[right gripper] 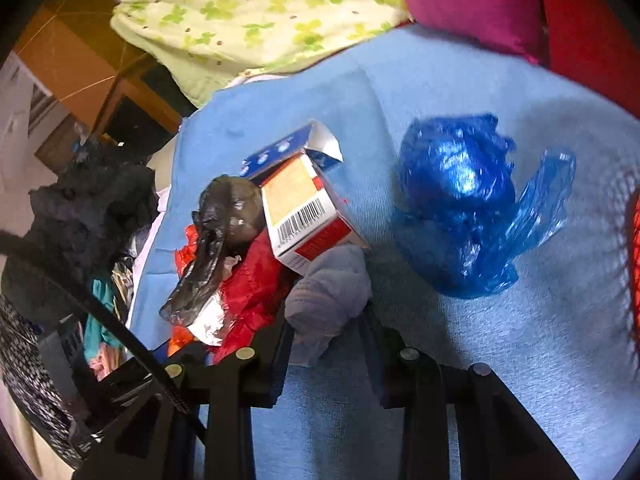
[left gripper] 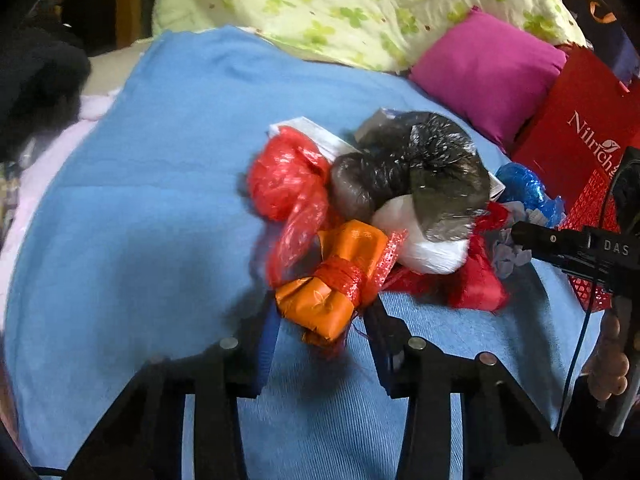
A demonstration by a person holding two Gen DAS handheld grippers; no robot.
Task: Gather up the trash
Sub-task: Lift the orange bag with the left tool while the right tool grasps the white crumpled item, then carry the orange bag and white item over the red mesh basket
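A blue cloth (left gripper: 168,184) is spread over what appears to be a bed, and the trash is heaped on it, towards the right in the left wrist view. Behind the cloth a pale green clover-print quilt (left gripper: 360,4) is bunched, with a magenta cushion (left gripper: 488,72) beside it and a red paper bag (left gripper: 580,136) at the right edge.

In the heap, a black plastic bag (left gripper: 432,168) is seen lying over a white bag (left gripper: 424,244), with a red plastic bag (left gripper: 288,184) to its left. A small carton with a barcode (right gripper: 308,208) is propped against the black bag in the right wrist view. A crumpled blue plastic bag (right gripper: 460,208) is set apart from the heap, just to the right of the carton.

An orange packet tied with red ribbon (left gripper: 336,288) is found at the near edge of the heap. It is clamped between the pads of the left hand-held gripper (left gripper: 320,320), which are partly closed on its lower end.

A wad of grey-lilac tissue (right gripper: 328,292) is pinched by the right hand-held gripper (right gripper: 328,332), whose pads are drawn nearly together on it, just below the carton.
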